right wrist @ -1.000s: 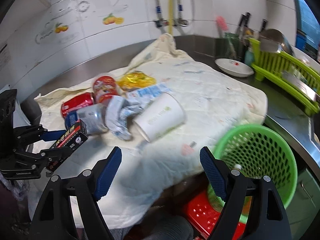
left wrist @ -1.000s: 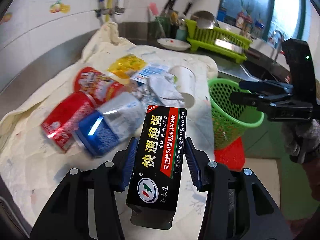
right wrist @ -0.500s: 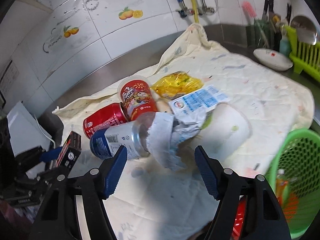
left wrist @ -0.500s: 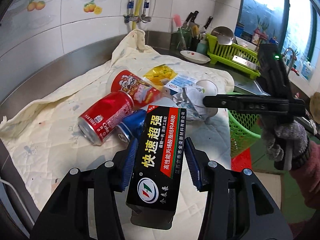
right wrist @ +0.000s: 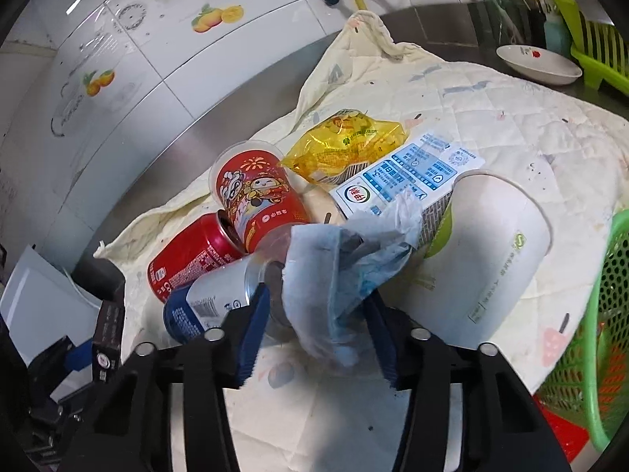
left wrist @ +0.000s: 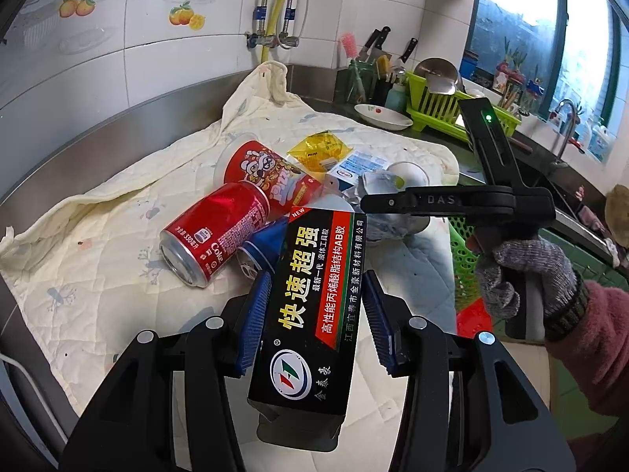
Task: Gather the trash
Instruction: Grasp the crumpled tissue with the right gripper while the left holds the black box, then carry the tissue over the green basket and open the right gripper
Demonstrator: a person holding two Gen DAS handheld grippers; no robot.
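A black rectangular glue carton [left wrist: 314, 306] is clamped in the left gripper [left wrist: 316, 318] above the cream quilted cloth [left wrist: 98, 244], while a crumpled white-blue tissue [right wrist: 334, 275] is straddled by the right gripper's [right wrist: 320, 326] spread fingers, so closing on it is judged next, before the green mesh basket [right wrist: 589, 354].
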